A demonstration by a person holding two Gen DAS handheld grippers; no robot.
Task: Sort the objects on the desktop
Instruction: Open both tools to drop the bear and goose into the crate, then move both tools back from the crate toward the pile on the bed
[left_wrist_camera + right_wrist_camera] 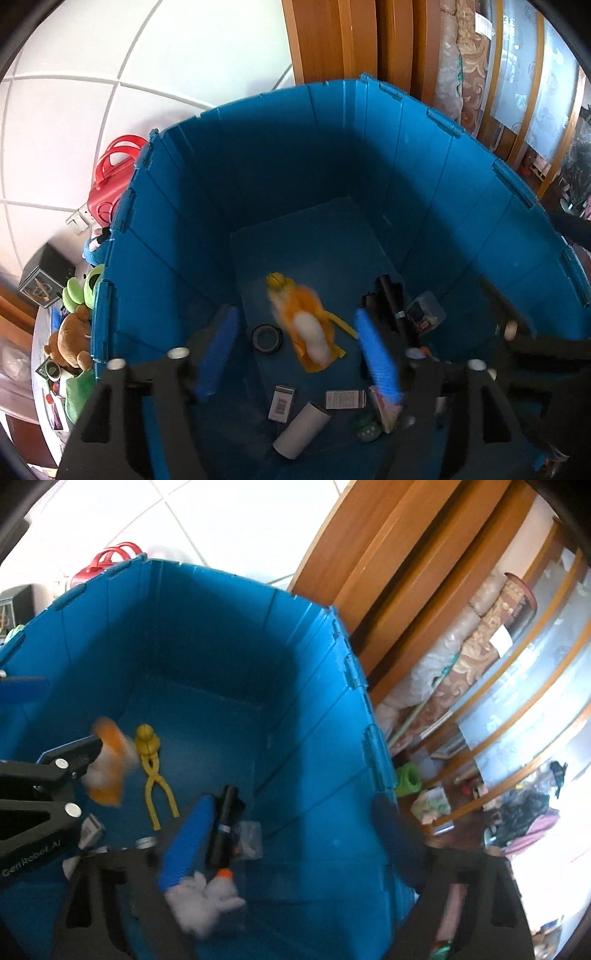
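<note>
— From the left wrist view, what's going on?

— The left gripper (299, 354) hangs over the blue crate (258, 155), its blue pads spread wide with nothing between them. Just below centre of the frame an orange-and-white plush toy (308, 328) shows blurred above the crate floor, over a yellow duck-shaped tongs (280, 284). A roll of black tape (267, 338) sits left of it, a cardboard tube (301, 430) at the lower middle. More plush toys (74, 332) wait outside at the lower left edge.

— And the right wrist view?

— The right gripper (291, 842) is spread too, one finger inside the crate, the other outside the wall at the lower right. A white plush (203, 904) is blurred at the bottom centre, just off the left pad; I can't tell if it's touching. The orange toy appears at the left, beside the left gripper.

— What could go wrong?

— I'd guess the right gripper's outer finger could catch the crate wall when it lifts, since it straddles it.
</note>
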